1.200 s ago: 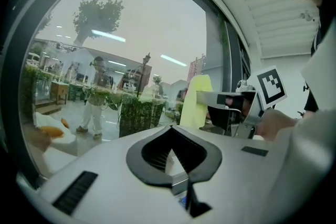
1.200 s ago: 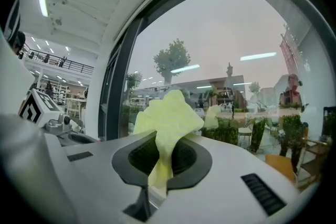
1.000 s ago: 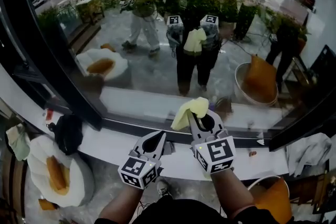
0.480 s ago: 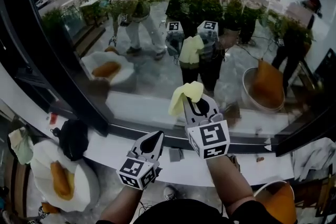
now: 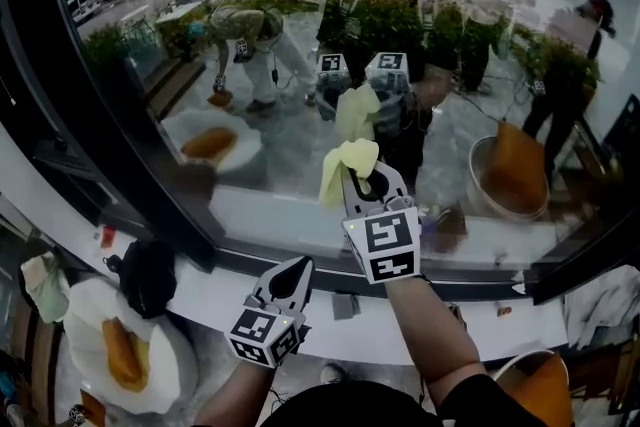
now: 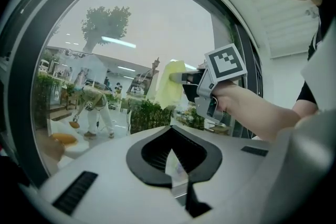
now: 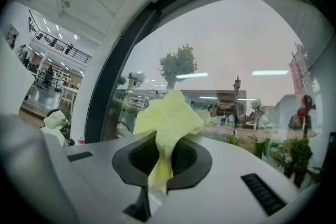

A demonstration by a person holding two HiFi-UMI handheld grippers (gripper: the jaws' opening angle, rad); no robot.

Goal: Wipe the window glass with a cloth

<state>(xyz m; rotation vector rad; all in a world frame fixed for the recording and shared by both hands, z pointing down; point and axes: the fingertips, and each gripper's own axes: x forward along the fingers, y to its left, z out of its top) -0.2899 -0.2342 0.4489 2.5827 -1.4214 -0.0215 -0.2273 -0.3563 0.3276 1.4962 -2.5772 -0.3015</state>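
The window glass (image 5: pixel 300 75) fills the upper part of the head view. A pale yellow cloth (image 5: pixel 341 167) is pinched in my right gripper (image 5: pixel 352 179), which is raised in front of the pane with the cloth at or close to the glass. In the right gripper view the cloth (image 7: pixel 167 119) bunches out of the shut jaws of that gripper (image 7: pixel 157 168). My left gripper (image 5: pixel 291 273) hangs lower, over the sill, jaws shut with nothing in them (image 6: pixel 173 159). From the left gripper view the right gripper (image 6: pixel 185 78) and its cloth (image 6: pixel 169 84) show against the pane.
A white sill (image 5: pixel 480 327) runs under the glass, with a dark frame post (image 5: pixel 120 135) at the left. A black bag (image 5: pixel 148 275) and a round white cushion (image 5: pixel 90 315) lie at lower left, an orange bucket (image 5: pixel 528 385) at lower right. A bent-over person (image 5: pixel 245 33) shows in the glass.
My right gripper has risen up the pane and drifted slightly left, carrying the cloth. The left gripper has stayed low near the sill.
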